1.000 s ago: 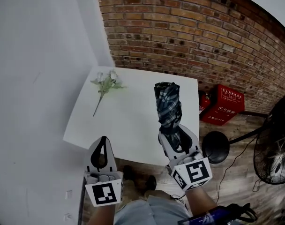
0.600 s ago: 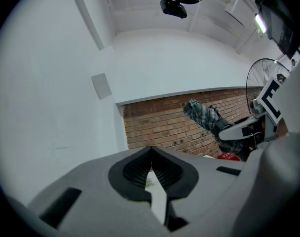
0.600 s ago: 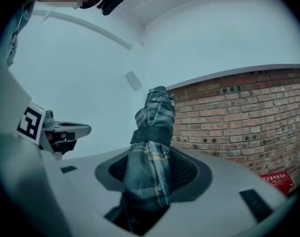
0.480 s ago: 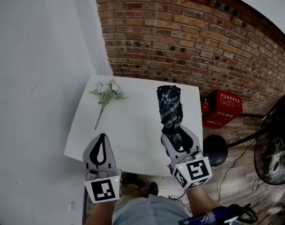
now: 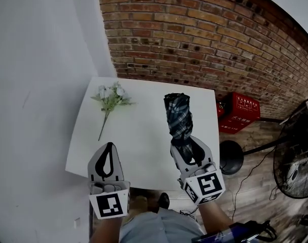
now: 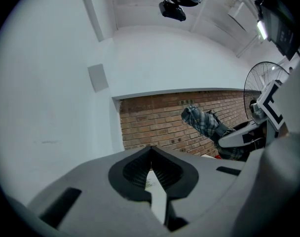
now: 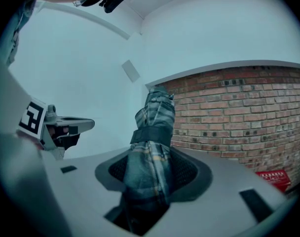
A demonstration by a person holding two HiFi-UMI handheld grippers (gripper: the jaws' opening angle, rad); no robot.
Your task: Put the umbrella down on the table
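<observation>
A folded plaid umbrella (image 5: 178,116) in dark blue and grey, bound by a black strap, sticks out forward over the right side of the white table (image 5: 139,135). My right gripper (image 5: 188,147) is shut on its near end; in the right gripper view the umbrella (image 7: 151,147) fills the gap between the jaws. My left gripper (image 5: 108,162) hovers at the table's near left edge, jaws together with nothing between them. In the left gripper view the umbrella (image 6: 206,124) shows at the right against the brick wall.
A sprig of white artificial flowers (image 5: 109,99) lies at the table's far left. A brick wall (image 5: 204,39) stands behind and a white wall (image 5: 37,85) to the left. On the wooden floor at the right are a red box (image 5: 239,112), a round black stand base (image 5: 231,157) and a fan (image 5: 298,161).
Both grippers have moved forward over the table's near edge, the umbrella travelling with the right one. The grip on the umbrella is unchanged.
</observation>
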